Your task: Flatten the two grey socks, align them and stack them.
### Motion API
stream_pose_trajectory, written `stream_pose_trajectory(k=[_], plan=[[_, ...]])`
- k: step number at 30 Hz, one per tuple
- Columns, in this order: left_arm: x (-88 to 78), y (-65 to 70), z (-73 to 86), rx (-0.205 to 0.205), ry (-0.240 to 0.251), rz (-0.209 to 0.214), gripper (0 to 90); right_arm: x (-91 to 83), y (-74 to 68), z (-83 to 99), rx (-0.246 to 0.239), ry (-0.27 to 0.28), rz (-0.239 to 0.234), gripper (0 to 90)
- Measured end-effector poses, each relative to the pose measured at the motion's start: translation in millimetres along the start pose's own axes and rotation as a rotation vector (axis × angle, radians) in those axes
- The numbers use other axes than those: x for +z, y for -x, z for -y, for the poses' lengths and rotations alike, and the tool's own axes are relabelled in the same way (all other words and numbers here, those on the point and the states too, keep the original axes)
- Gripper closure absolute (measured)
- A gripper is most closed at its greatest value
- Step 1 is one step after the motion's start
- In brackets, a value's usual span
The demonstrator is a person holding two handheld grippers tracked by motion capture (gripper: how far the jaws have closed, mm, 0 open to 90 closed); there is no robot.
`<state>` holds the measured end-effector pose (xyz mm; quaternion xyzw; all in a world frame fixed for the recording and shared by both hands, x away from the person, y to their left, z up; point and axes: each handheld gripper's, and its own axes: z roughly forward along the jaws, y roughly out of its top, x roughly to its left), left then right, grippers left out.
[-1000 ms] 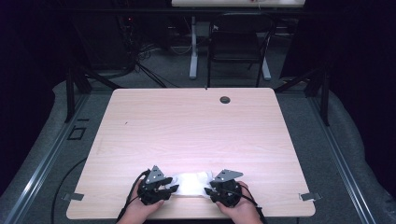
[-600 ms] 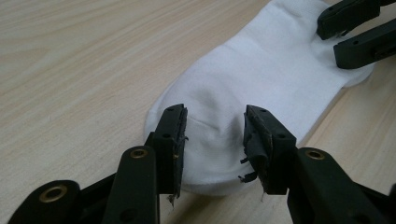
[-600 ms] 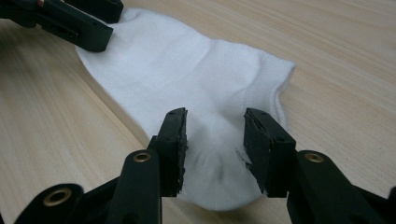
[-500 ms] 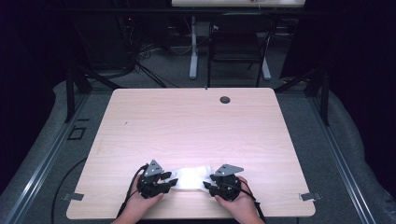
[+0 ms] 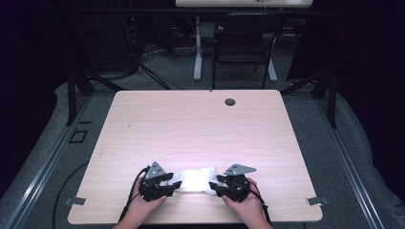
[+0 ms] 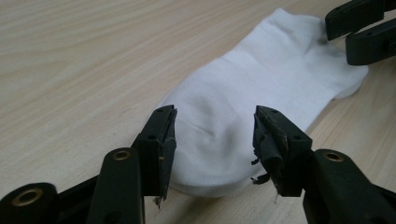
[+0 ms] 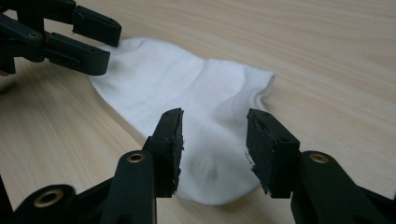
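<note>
A white sock point(image 5: 195, 180) lies flat near the front edge of the wooden table point(image 5: 200, 124), between my two grippers. My left gripper point(image 5: 175, 186) is at the sock's left end. In the left gripper view it point(image 6: 212, 133) stands open with its jaws astride that end of the sock point(image 6: 261, 88). My right gripper point(image 5: 214, 185) is at the sock's right end. The right gripper view shows it point(image 7: 214, 135) open as well, its jaws either side of the sock point(image 7: 187, 88). Each gripper view shows the other gripper's jaws at the sock's far end.
A round black grommet point(image 5: 230, 101) sits near the table's far edge. A black chair point(image 5: 243, 43) and a desk leg point(image 5: 197, 47) stand on the floor beyond the table. Metal clips point(image 5: 315, 201) mark the table's front corners.
Both hands have slid slightly toward the table's front edge. The sock lies stretched between the grippers as before, and both grippers stay at its ends.
</note>
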<state>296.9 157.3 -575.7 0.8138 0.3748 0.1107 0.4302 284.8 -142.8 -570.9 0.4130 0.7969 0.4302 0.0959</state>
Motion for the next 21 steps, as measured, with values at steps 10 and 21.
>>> stream_pose_trajectory(k=[10, 21], plan=[[-16.7, -16.8, -1.2, -0.054, 0.046, -0.035, 44.1, -16.7, 15.5, 1.3, 0.035, 0.059, 0.054, 52.8], [-24.3, -36.1, 1.4, -0.112, 0.059, -0.081, 44.1, -20.3, 30.6, 4.6, 0.077, 0.066, 0.090, 51.0]])
